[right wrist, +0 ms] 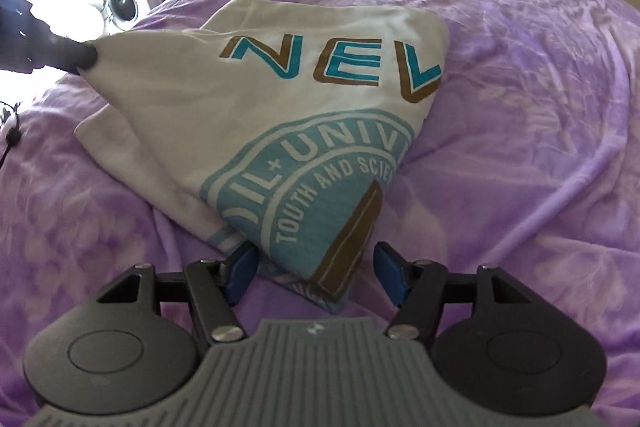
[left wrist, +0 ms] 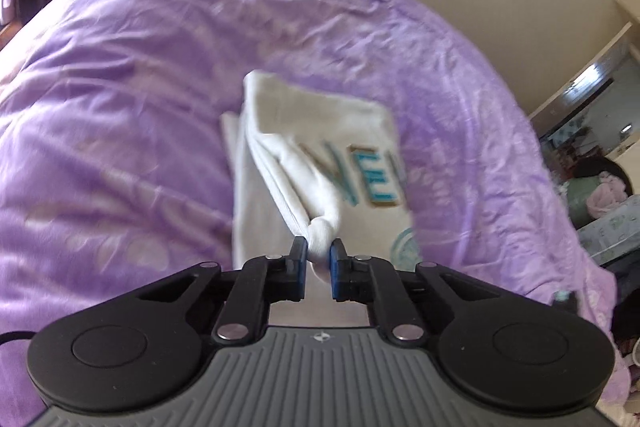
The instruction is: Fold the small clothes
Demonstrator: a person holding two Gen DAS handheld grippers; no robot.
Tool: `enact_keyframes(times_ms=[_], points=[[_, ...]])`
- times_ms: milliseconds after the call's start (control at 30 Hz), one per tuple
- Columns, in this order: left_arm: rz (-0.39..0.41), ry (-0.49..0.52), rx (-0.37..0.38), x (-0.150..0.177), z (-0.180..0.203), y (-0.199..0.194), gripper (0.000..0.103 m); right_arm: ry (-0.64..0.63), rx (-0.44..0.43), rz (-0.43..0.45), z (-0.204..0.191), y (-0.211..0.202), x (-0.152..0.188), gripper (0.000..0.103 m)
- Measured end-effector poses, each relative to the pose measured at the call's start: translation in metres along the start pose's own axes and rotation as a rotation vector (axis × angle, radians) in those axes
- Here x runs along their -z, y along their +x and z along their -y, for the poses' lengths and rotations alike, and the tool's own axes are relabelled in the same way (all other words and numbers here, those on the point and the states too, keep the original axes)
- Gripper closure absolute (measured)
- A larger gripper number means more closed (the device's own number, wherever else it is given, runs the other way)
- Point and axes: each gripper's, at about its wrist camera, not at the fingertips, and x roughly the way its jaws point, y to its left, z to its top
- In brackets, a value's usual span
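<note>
Rumpled purple bedspread carries white printed cotton T-shirt. Left gripper fingers clamp a bunched corner; right gripper fingers stand apart astride the lower corner. Close right before lifting, keep cloth taut.

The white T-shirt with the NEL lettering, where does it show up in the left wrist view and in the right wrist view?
Left wrist view: the white T-shirt is at centre, blurred, one bunched corner pinched by the left gripper.
Right wrist view: it fills the centre, its lower corner lying between the open fingers of the right gripper; the left gripper holds its upper-left corner.
Shared landmark: the NEL lettering, on the purple bedspread.
</note>
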Motion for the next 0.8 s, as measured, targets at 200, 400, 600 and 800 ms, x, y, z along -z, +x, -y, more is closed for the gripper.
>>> enact_keyframes(times_ms=[200,400,600,800], points=[[-0.020,0.020,-0.054,0.001,0.007,0.001,0.093,0.014,0.098,0.046,0.000,0.002,0.001,0.049],[-0.064,0.009,-0.103,0.015,-0.007,0.009,0.093,0.029,0.108,0.002,0.015,-0.003,0.013,0.084],[-0.122,0.061,-0.156,0.028,-0.010,0.020,0.094,0.031,0.080,0.011,0.016,-0.016,0.016,0.103],[-0.190,0.102,-0.227,0.042,-0.018,0.038,0.094,0.114,0.032,-0.047,0.030,-0.004,0.025,0.103]])
